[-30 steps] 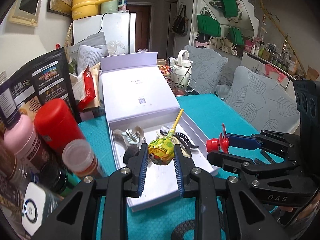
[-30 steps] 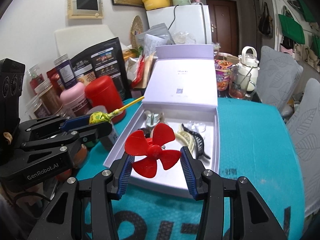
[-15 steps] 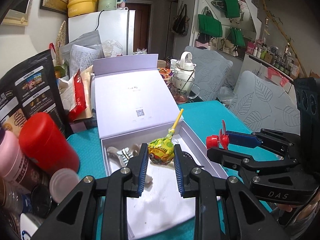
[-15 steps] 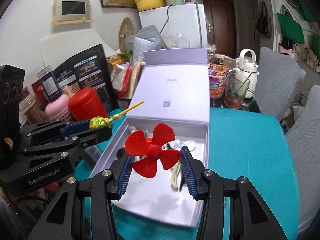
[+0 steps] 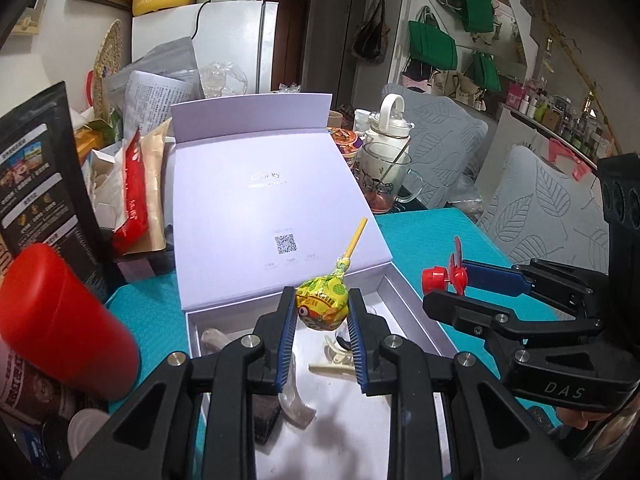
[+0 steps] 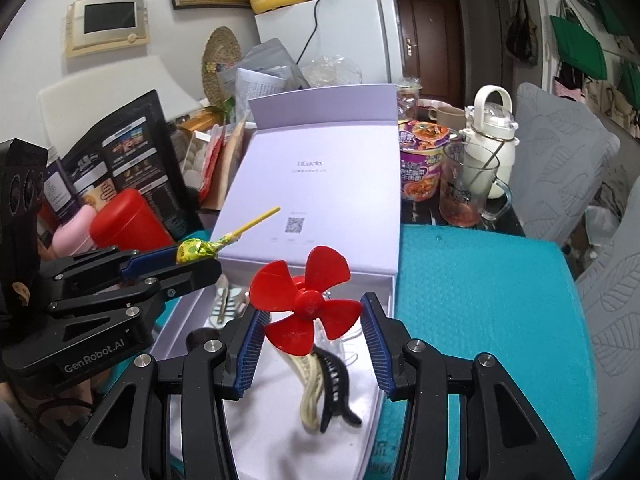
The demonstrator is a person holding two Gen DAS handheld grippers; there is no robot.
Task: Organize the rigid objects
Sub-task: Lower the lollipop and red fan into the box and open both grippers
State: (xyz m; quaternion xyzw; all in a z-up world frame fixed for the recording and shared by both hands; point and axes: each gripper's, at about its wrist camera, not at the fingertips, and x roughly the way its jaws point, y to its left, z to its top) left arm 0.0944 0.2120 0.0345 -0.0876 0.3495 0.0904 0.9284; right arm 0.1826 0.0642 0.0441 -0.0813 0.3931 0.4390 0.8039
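Observation:
My left gripper (image 5: 320, 300) is shut on a lollipop (image 5: 322, 304) in a yellow-green wrapper, its yellow stick pointing up and away. It hangs over the tray of an open pale lilac box (image 5: 416, 312). The box lid (image 6: 320, 184) leans back behind the tray. My right gripper (image 6: 312, 308) is shut on a red four-blade propeller (image 6: 308, 300), the blade tips against both blue pads, above the same tray. In the tray lie a black claw clip (image 6: 336, 384), a cream clip (image 6: 308, 396) and other small pieces. From the right wrist view the left gripper (image 6: 200, 258) shows at the left with the lollipop (image 6: 196, 249).
A red canister (image 5: 60, 320), a black pouch (image 6: 120, 152) and snack bags crowd the left of the box. Behind it stand a noodle cup (image 6: 420, 164), a glass mug (image 6: 468, 188) and a white kettle (image 6: 492, 132). Teal table cover (image 6: 480, 300) lies on the right, grey chairs beyond.
Both grippers moved forward together over the box, which now looks nearer and larger. The jars at the left slid out of view. Both grips are unchanged.

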